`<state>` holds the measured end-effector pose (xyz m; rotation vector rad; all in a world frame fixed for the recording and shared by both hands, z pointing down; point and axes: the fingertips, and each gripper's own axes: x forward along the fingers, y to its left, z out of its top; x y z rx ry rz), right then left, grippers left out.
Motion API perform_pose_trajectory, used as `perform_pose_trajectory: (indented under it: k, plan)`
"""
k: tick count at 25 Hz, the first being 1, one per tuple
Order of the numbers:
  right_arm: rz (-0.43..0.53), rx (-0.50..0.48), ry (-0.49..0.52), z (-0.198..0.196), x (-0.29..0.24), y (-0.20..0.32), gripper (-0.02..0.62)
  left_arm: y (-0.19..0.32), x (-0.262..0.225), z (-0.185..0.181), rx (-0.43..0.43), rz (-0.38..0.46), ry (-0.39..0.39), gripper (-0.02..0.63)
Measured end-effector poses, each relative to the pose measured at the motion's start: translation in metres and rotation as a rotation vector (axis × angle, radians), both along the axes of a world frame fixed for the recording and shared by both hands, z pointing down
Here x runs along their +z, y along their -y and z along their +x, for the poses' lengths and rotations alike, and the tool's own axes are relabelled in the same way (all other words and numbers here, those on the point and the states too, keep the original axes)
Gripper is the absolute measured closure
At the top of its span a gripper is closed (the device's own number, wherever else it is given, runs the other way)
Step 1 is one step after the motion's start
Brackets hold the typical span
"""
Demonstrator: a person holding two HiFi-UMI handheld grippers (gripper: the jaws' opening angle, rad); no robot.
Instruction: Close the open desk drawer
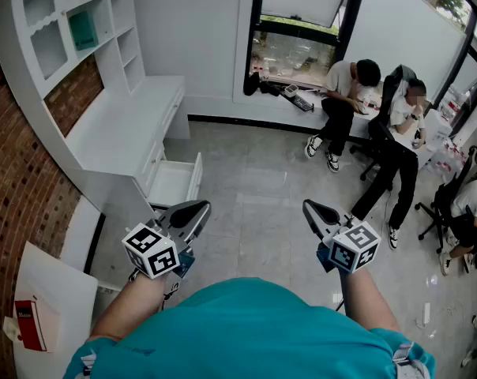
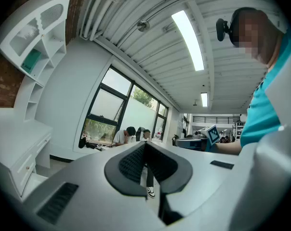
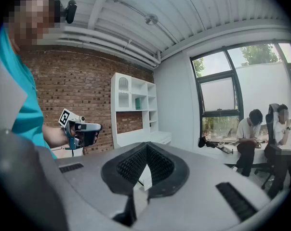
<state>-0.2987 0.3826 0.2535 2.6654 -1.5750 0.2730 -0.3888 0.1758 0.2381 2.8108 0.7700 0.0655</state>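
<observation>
I'm holding left gripper (image 1: 200, 208) low in front, jaws pressed together, pinching nothing. Right gripper (image 1: 309, 207) at 3 o'clock of it, jaws likewise pressed together, empty. Drawer (image 1: 175, 181) standing open, sticking out of white desk (image 1: 116, 129), at 11 o'clock near left gripper, not touching.

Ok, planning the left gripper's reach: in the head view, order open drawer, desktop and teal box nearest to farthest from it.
1. Open drawer, just ahead of the left gripper.
2. Desktop, beyond it, leftward.
3. Teal box, up on the shelf.
</observation>
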Motion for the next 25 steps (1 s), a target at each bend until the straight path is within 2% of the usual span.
perform_pose_trajectory:
  k: [11,15,18,25]
  plan:
    - [-0.008,-0.001,-0.002,-0.001,-0.002,0.002,0.575,-0.004,0.0,0.002,0.024,0.004,0.007,0.594]
    - [0.019,0.008,0.017,0.002,-0.002,-0.002,0.575,-0.009,0.002,0.005,0.028,0.013,0.009,0.594]
    - [0.051,0.015,0.032,0.01,-0.005,-0.014,0.575,-0.02,0.0,0.011,0.021,0.014,0.004,0.594]
    - [0.028,-0.022,0.004,0.025,-0.008,-0.054,0.575,-0.064,-0.003,0.026,-0.003,0.015,-0.007,0.594]
